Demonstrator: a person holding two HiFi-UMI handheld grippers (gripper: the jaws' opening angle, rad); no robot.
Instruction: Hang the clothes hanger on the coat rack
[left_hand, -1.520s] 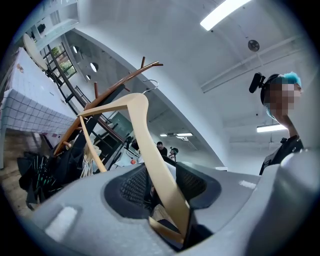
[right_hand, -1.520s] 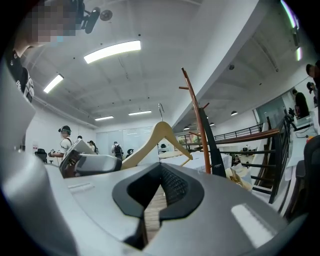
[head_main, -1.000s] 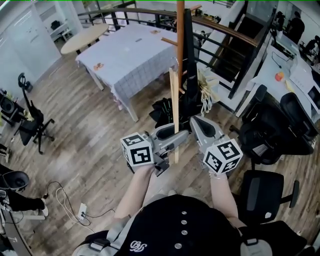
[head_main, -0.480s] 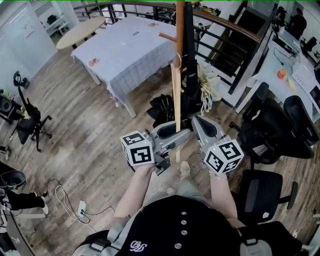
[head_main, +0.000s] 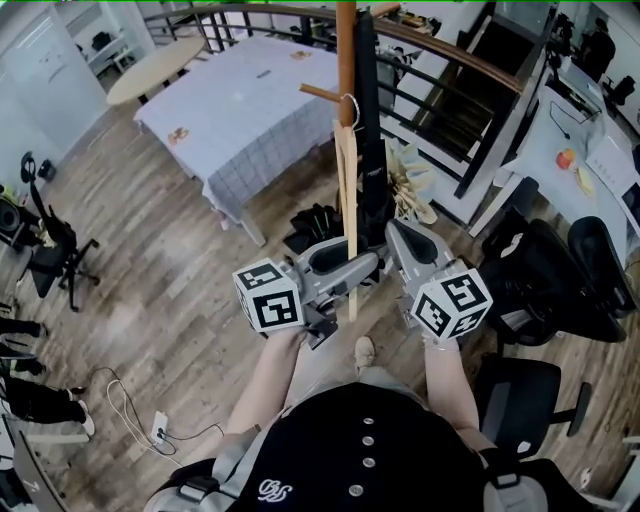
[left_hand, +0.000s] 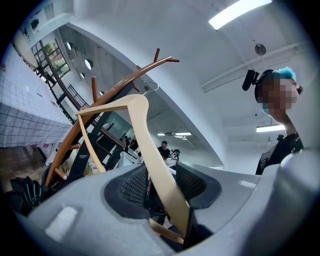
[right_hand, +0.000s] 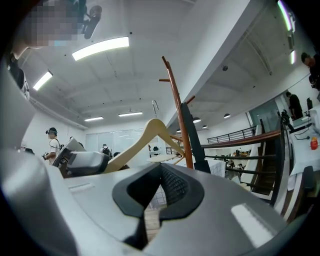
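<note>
The pale wooden hanger (head_main: 346, 205) stands upright in front of me, its metal hook (head_main: 349, 103) close beside a peg (head_main: 318, 93) of the brown coat rack pole (head_main: 346, 50); whether the hook touches the peg I cannot tell. My left gripper (head_main: 352, 272) is shut on the hanger's lower arm. In the left gripper view the hanger (left_hand: 142, 130) runs up between the pads (left_hand: 125, 185) toward the rack (left_hand: 95, 105). My right gripper (head_main: 398, 238) is to the right of the hanger, shut and holding nothing. The right gripper view shows the hanger (right_hand: 145, 134) and the rack (right_hand: 179, 115) ahead.
A table with a checked cloth (head_main: 240, 105) stands behind and left of the rack. Dark bags (head_main: 315, 225) and a black garment lie at the rack's foot. A railing (head_main: 450, 65) runs behind. Office chairs (head_main: 560, 285) crowd the right side, and cables (head_main: 130, 410) lie on the floor at the left.
Both grippers and the hanger have come closer to the coat rack. The hook, which was well short of the peg, is now right beside it. The grip has not changed.
</note>
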